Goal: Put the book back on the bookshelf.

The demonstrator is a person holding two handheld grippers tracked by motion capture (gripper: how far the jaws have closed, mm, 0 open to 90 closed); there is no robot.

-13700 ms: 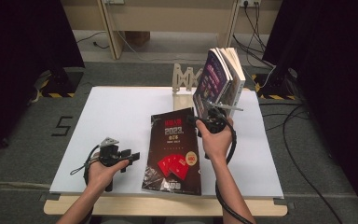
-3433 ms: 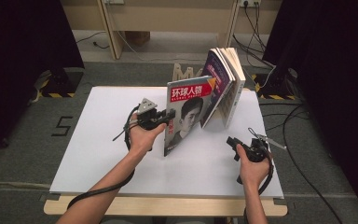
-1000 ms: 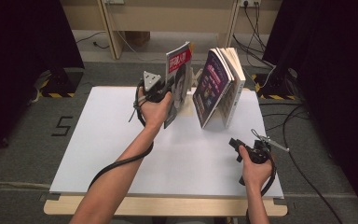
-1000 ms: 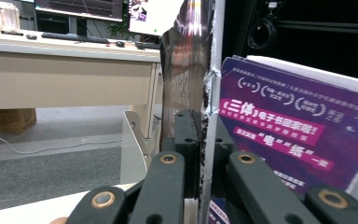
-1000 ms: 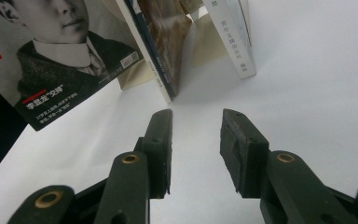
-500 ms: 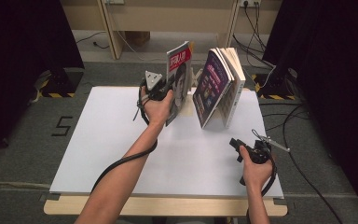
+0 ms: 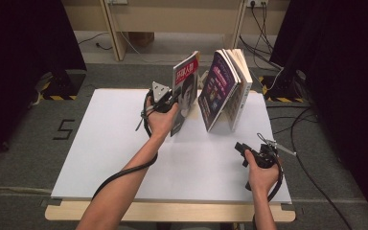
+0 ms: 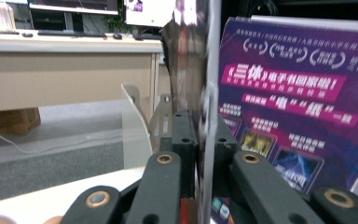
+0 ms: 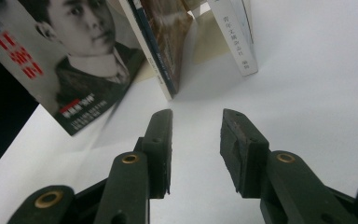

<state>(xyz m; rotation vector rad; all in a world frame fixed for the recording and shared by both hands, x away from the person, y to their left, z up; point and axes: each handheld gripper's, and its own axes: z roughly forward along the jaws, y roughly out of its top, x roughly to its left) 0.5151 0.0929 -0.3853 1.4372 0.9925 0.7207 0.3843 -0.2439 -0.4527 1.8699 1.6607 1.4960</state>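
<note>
Magazine (image 7: pixel 187 88) with a face on its cover stands upright at the far side of the white table (image 7: pixel 100 143), pinched between the jaws of the left gripper (image 7: pixel 165 101); these jaws have just been opening slightly. Just to its right leans a row of books (image 7: pixel 227 86). The right gripper (image 7: pixel 242 149) rests near the table's front, well apart, jaws half-open and empty.

The left tool (image 8: pixel 200 154) pinches the thin edge of a magazine (image 8: pixel 205 84) that stands upright between its black jaws, which have just eased apart slightly. Just to the right stands a purple book cover (image 8: pixel 298 116). Behind them, a pale book stand (image 8: pixel 135 126) rises from the white worktop (image 8: pixel 37 198).
</note>
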